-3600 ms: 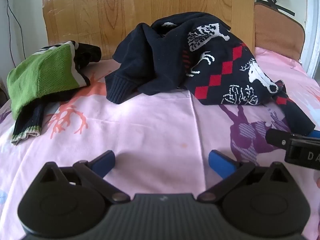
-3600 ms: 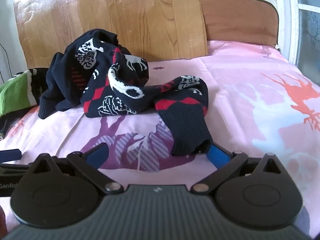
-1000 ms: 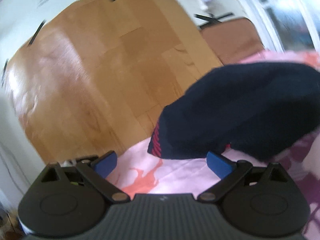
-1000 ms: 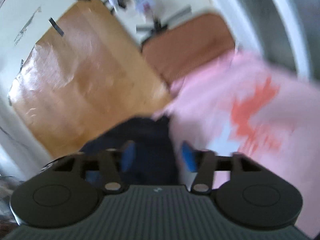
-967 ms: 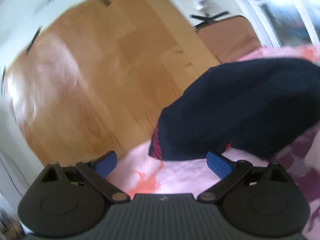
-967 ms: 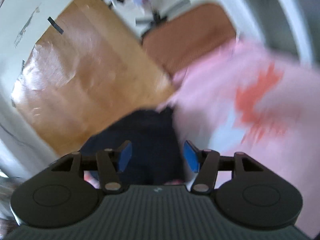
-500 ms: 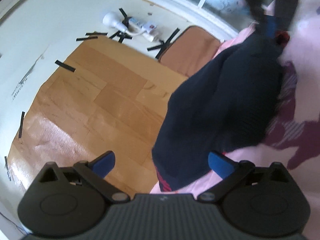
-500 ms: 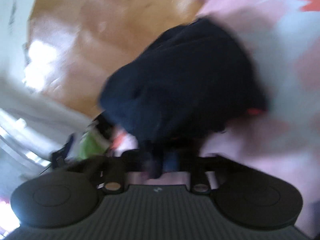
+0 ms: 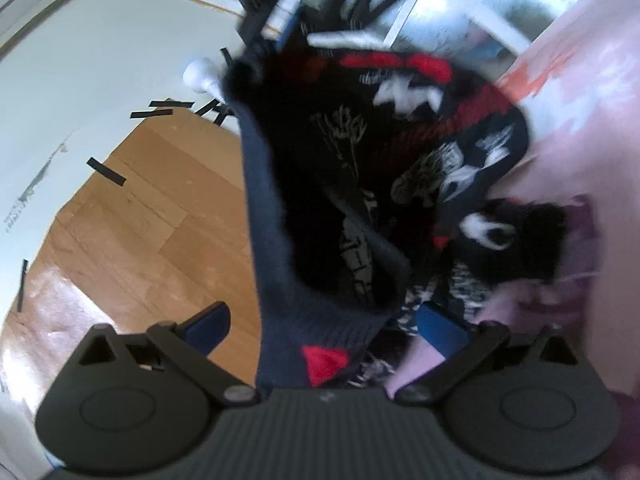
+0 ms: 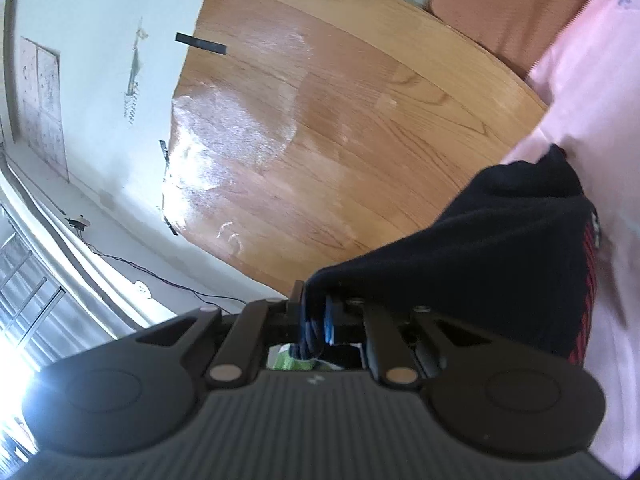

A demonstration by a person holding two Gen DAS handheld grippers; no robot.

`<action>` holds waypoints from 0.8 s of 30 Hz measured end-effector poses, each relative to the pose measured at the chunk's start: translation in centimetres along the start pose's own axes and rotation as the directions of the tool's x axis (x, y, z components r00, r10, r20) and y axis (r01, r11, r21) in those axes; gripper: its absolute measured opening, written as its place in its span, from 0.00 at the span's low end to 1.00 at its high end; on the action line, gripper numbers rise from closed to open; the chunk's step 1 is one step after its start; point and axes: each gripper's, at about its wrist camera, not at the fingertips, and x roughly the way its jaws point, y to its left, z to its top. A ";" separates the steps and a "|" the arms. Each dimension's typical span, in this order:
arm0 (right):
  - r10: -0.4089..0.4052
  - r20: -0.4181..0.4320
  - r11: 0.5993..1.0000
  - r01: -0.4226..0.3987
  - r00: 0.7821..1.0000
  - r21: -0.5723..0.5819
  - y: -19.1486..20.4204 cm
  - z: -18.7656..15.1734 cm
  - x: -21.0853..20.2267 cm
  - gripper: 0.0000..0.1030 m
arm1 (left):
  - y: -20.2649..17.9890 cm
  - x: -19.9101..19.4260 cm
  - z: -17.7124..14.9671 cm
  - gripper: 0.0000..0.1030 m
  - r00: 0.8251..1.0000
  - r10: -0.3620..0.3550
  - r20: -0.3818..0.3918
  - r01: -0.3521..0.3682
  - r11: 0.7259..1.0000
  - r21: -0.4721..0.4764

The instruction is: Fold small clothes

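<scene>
A navy knitted sweater point(image 9: 360, 184) with red diamonds and white reindeer hangs in the air, bunched, in the left wrist view. Its ribbed edge drops between the fingers of my left gripper point(image 9: 324, 326), which stands open; the blue pads point(image 9: 208, 324) are wide apart and do not press the cloth. At the top of that view my right gripper point(image 9: 272, 28) holds the sweater's upper edge. In the right wrist view my right gripper point(image 10: 316, 320) is shut on a fold of the dark sweater point(image 10: 480, 248), which trails away to the right over the pink sheet point(image 10: 600, 120).
A wooden headboard point(image 10: 320, 120) stands against the white wall, with a brown cushion point(image 10: 500, 8) beside it. The pink printed bed sheet point(image 9: 580, 140) lies under the sweater. A bit of green cloth point(image 10: 288, 360) shows behind the right gripper's jaws.
The right gripper's jaws closed on the sweater and rose with it. The left view has rolled, and the lifted sweater now hangs between the left gripper's open fingers.
</scene>
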 end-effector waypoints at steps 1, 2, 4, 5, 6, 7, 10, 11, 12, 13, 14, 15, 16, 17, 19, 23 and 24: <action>0.003 0.000 1.000 -0.003 1.000 -0.006 0.3 0.2 0.1 0.11 | 0.4 0.7 0.2 0.81 1.000 0.020 -0.011 -0.021 1.000 -0.019; 0.005 0.000 1.000 -0.005 1.000 -0.012 0.4 0.4 -0.1 0.11 | 1.1 1.1 0.4 0.68 0.999 0.035 -0.028 -0.037 0.998 -0.055; -0.003 0.008 0.999 0.003 1.000 -0.032 -0.2 0.5 -1.8 0.11 | 3.6 1.5 1.1 0.26 0.997 0.021 -0.073 -0.033 0.985 -0.168; -0.018 0.014 0.999 0.019 1.000 -0.049 -0.5 0.6 -2.3 0.11 | 4.8 1.4 1.2 0.17 0.998 0.005 -0.068 -0.020 0.975 -0.221; -0.032 0.019 0.997 0.033 0.999 -0.067 -0.7 0.6 -2.9 0.11 | 6.3 1.1 1.3 0.12 0.999 -0.004 -0.054 -0.012 0.960 -0.279; -0.044 0.020 0.996 0.045 0.999 -0.081 -0.8 0.6 -3.3 0.11 | 7.6 0.8 1.4 0.12 0.998 0.028 -0.047 -0.042 0.946 -0.322; -0.076 0.016 0.993 0.077 0.997 -0.088 -2.2 -0.1 -4.2 0.21 | 9.9 0.4 1.8 0.11 0.995 0.077 -0.055 -0.092 0.923 -0.374; -0.103 0.029 0.990 0.105 0.994 -0.093 -2.8 -0.6 -4.7 0.37 | 10.3 0.2 2.0 0.11 0.996 0.072 -0.057 -0.088 0.918 -0.386; -0.142 0.050 0.983 0.147 0.989 -0.110 -3.2 -1.3 -5.1 0.47 | 10.4 0.1 2.2 0.11 0.996 0.066 -0.056 -0.083 0.919 -0.385; -0.193 0.085 0.968 0.204 0.977 -0.145 -3.4 -2.3 -5.6 0.64 | 10.3 0.0 2.3 0.11 0.997 0.064 -0.052 -0.079 0.924 -0.374; -0.249 0.127 0.942 0.270 0.960 -0.199 -3.3 -3.3 -6.0 0.69 | 10.2 -0.1 2.4 0.11 0.997 0.064 -0.046 -0.076 0.928 -0.364; -0.316 0.179 0.891 0.357 0.932 -0.281 -2.9 -4.8 -6.3 0.70 | 10.1 -0.2 2.5 0.11 0.997 0.064 -0.042 -0.074 0.931 -0.357; -0.366 0.221 0.834 0.424 0.904 -0.353 -2.6 -6.1 -6.4 0.72 | 10.1 -0.3 2.5 0.11 0.997 0.063 -0.037 -0.072 0.933 -0.354; -0.405 0.256 0.768 0.478 0.878 -0.426 -2.2 -7.6 -6.4 0.76 | 10.2 -0.3 2.6 0.11 0.998 0.062 -0.033 -0.070 0.933 -0.354; -0.428 0.277 0.678 0.508 0.860 -0.531 -2.1 -9.8 -6.3 0.82 | 10.3 0.0 3.1 0.11 0.998 0.059 -0.025 -0.064 0.931 -0.359; -0.407 0.179 0.656 0.422 0.896 -0.625 -2.1 -12.2 -4.8 0.84 | 11.0 -0.8 3.9 0.12 0.997 0.075 -0.016 -0.076 0.921 -0.382; -0.399 0.165 0.651 0.406 0.902 -0.641 -2.0 -12.5 -4.2 0.84 | 11.3 -1.1 4.0 0.12 0.996 0.083 -0.013 -0.082 0.919 -0.386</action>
